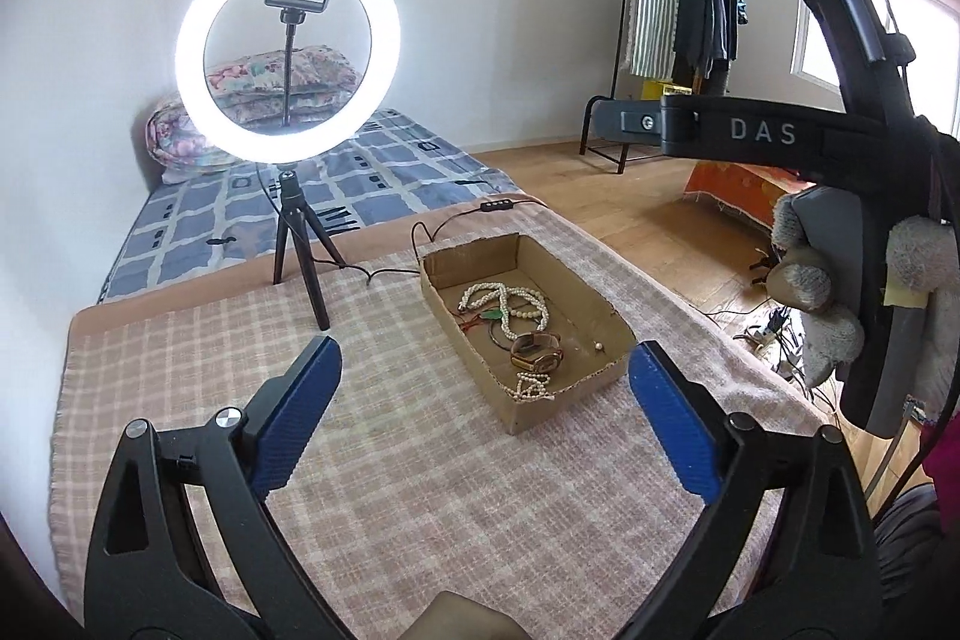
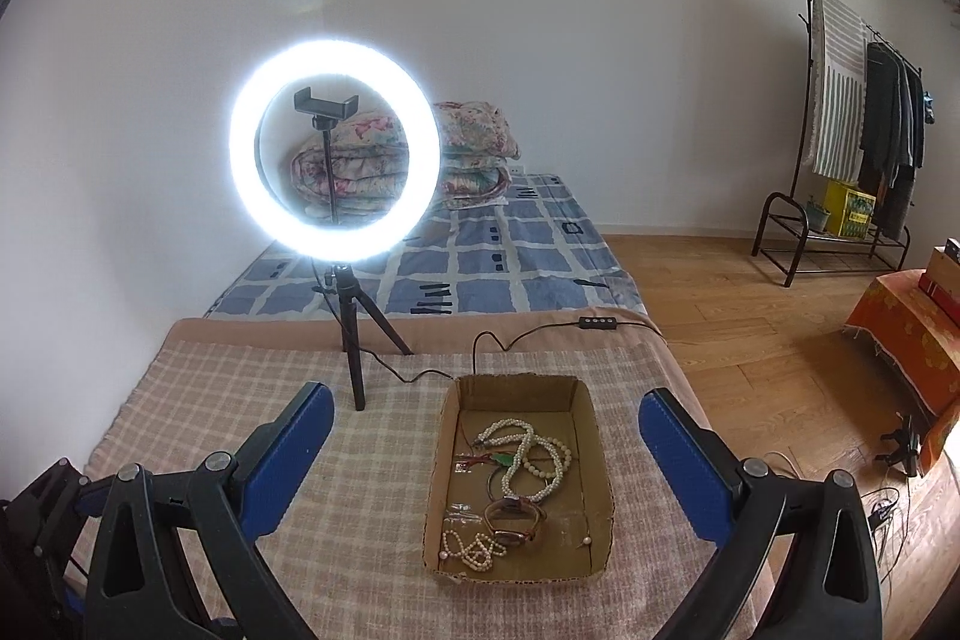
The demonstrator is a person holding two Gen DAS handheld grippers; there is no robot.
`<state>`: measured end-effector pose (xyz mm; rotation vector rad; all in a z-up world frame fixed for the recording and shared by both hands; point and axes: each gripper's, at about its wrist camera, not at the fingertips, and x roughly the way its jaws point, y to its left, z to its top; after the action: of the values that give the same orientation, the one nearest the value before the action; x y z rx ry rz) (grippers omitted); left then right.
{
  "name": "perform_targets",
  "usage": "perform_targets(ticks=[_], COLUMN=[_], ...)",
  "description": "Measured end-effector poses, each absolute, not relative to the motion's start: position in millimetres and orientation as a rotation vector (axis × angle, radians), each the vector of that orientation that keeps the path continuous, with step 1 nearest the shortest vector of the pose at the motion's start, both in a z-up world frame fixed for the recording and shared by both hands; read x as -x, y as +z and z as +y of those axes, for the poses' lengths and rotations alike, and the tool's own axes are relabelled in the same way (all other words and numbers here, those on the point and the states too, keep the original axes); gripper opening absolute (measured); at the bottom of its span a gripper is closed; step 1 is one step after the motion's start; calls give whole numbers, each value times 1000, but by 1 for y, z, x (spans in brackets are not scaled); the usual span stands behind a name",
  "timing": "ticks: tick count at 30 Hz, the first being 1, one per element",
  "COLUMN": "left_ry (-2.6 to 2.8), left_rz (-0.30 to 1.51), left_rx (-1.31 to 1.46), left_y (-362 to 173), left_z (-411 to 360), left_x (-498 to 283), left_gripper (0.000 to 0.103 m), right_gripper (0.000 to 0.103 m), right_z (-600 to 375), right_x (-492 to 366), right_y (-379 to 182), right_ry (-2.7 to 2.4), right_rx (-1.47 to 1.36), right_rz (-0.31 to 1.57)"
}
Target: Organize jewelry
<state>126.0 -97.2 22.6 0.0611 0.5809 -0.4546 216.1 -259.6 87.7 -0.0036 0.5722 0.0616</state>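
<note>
Presently, a shallow cardboard box is seen lying on a counter covered with a pink checked cloth, its long side running away from the cameras. All the jewelry in view is gathered inside the box. A long white bead necklace is looped in the far half, with a small green pendant on a red cord just beside it. Nearer the front, a brown-strapped watch is laid, touching a short string of pale beads in the near left corner. A single small pearl piece is set apart by the near right wall.

The left gripper is held above the cloth with its jaws wide apart; nothing is between the blue pads, and the box is seen beyond them, toward the right pad. The right gripper is likewise held with jaws spread and empty, the box framed between its blue pads from that view. In the left wrist view the right gripper's black body and a grey-gloved hand on it are seen at the right edge, well above the counter.

A lit ring light on a small black tripod is stood at the far end of the counter, left of the box, its cable trailing past the box's far wall. Behind the counter a bed with a blue checked cover and folded quilts is noted; a clothes rack is stood at the far right on the wooden floor.
</note>
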Motion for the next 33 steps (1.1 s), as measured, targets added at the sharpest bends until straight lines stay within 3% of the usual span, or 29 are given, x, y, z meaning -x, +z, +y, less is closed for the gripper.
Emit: perform_targets(ticks=[33], left_ry=[-258], left_rz=[629], left_rx=[-54], left_y=[-12], left_z=[-57], left_x=[-132], left_gripper=[98], right_gripper=[103], right_z=[-273], right_x=[-160], right_y=[-8], right_ry=[-49], right_rx=[49], right_rz=[603])
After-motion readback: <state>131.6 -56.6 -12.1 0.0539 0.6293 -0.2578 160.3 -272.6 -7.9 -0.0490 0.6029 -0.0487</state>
